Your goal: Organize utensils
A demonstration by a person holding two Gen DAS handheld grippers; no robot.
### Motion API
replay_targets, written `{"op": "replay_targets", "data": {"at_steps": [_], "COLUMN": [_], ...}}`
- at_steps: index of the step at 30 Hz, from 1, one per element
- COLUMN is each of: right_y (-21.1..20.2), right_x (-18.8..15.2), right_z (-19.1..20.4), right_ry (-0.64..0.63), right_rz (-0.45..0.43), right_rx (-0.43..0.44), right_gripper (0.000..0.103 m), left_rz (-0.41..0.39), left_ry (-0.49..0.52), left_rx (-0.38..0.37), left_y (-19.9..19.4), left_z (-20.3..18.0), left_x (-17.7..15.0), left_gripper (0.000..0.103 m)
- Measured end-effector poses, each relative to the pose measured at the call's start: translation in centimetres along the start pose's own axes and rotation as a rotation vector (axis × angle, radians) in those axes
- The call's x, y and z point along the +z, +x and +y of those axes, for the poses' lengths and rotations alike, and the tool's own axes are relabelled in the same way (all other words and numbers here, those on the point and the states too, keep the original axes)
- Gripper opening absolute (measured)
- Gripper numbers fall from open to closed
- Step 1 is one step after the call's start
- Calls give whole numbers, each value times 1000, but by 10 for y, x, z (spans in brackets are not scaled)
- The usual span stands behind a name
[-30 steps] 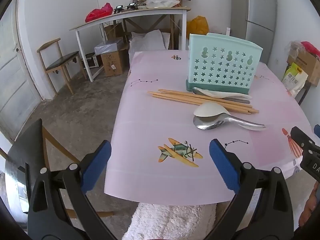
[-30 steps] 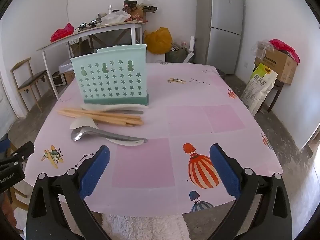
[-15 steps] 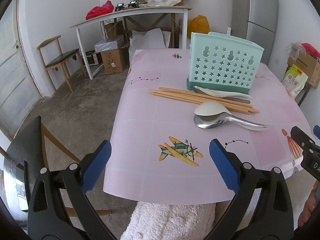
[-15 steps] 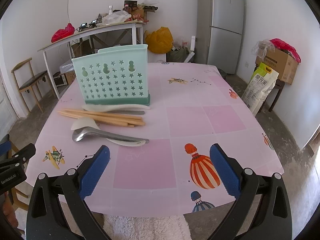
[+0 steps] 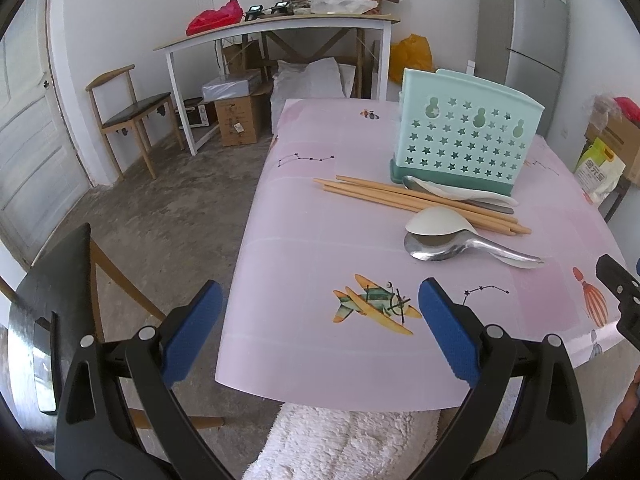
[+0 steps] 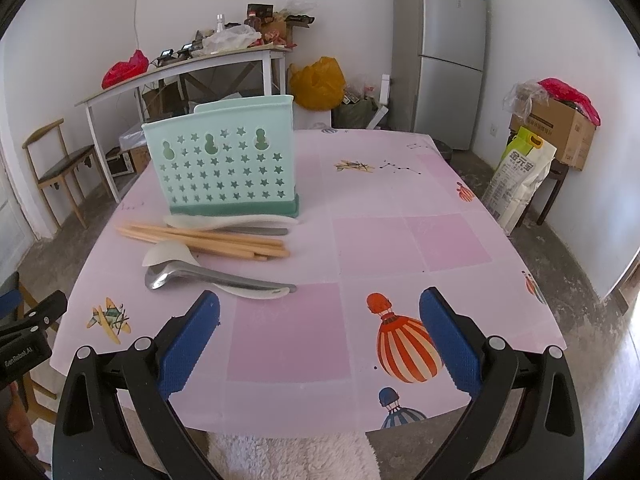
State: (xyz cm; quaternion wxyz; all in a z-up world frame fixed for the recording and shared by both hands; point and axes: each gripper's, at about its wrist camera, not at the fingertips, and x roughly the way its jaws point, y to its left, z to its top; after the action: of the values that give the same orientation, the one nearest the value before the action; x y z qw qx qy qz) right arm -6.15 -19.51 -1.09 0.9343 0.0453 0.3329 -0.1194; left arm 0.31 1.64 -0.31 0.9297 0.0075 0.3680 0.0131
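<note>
Pink cloth covers the table (image 6: 380, 240) under me. My left claw (image 5: 318, 320) and right claw (image 6: 320, 330) both gape wide, empty. Beyond lie two white spoons (image 6: 168, 254), two metal spoons (image 6: 216, 276), several chopsticks (image 6: 208, 238), then one mint holder (image 6: 224, 166) standing upright.

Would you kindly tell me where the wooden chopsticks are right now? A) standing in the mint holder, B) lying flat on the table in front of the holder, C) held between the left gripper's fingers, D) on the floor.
B: the wooden chopsticks lie flat on the table just in front of the mint holder, untouched by either gripper.
</note>
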Motion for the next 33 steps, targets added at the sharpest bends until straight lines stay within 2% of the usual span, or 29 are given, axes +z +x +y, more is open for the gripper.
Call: {"op": "replay_targets", "data": {"at_steps": [33], "right_y": [-1], "right_x": [0], "right_z": [0], "right_ry": [1], "right_rz": [0], "right_rx": [1], "right_gripper": [98], "left_rz": [-7], "left_ry": [-18], "left_rx": [5], "left_y": [2], "left_z": [5], "left_x": [1], "left_gripper": [95]}}
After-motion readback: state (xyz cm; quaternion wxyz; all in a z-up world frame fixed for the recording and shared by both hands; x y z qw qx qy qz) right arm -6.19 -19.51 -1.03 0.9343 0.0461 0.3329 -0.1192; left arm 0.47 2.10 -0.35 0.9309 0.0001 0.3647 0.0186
